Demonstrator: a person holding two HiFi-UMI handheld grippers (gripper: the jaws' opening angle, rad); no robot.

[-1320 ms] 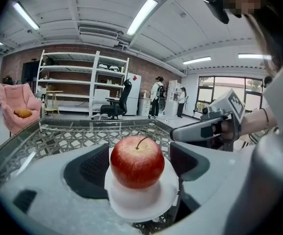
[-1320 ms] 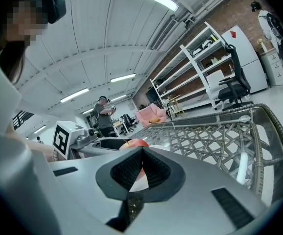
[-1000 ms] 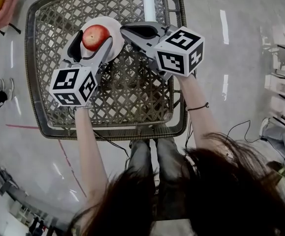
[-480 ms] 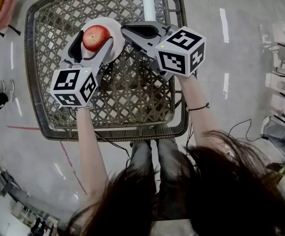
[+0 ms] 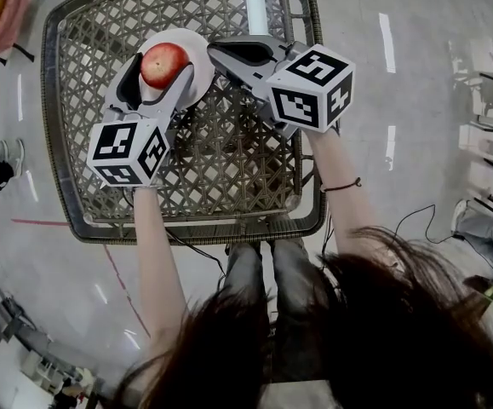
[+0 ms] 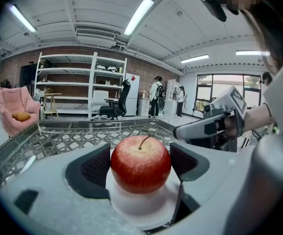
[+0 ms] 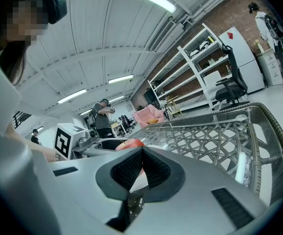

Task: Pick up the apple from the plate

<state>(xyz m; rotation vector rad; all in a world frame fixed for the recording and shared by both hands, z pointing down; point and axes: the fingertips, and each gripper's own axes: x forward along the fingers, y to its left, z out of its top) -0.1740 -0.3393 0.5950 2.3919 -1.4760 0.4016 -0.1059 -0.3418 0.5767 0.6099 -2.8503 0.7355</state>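
Count on inspection: one apple, one plate, one table, two grippers.

The table had a woven lattice surface with a raised rim. The white plate stood on its far left part. The plate held the one apple and nothing else. The apple was red, stem upward, and rested at the middle of the plate.

The left gripper reached over the near side of the plate with one jaw on each side of the apple. In the left gripper view both dark pads met the apple's flanks, so this tool was closed on the fruit. The apple's underside was in contact with the plate.

The right gripper lay just to the right of the plate, its tip at the plate's right edge. Its jaws were pressed together with nothing between them, as the right gripper view showed. The apple appeared in that view beyond the closed tips.

Each gripper carried one marker cube, two in all: on the left and on the right.

Beyond the table stood one pink armchair and one white shelf unit.
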